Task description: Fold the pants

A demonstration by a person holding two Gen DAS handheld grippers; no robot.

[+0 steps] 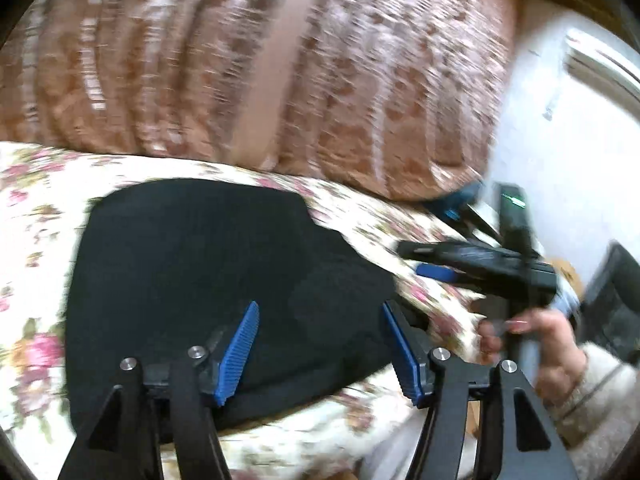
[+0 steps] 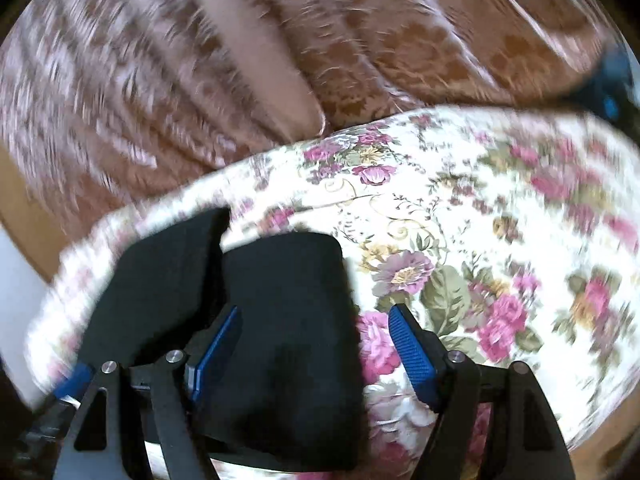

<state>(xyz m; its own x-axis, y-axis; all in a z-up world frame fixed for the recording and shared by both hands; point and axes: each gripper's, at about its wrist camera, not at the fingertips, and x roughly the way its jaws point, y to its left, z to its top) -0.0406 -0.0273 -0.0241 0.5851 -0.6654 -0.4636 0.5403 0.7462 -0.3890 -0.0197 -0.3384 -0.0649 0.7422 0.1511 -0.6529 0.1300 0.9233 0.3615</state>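
- Black pants (image 1: 208,272): lying in a compact folded bundle on the floral cushion (image 1: 36,208), near edge, left of the right claw in the left wrist view.
- Left claw (image 1: 320,352): standing wide above the bundle, pads clear of cloth, gripping nothing.
- Right claw (image 2: 316,352): gaping wide, empty, hovering over the bundle's right edge.
- Patterned brown backrest (image 2: 440,40): rising at the far side.
- Progress: appearing nearly finished; only tidying possibly remaining.

bright, soft daylight, no harsh glare. heavy motion blur on both views (worst toward the edges), fisheye bending with dark corners.
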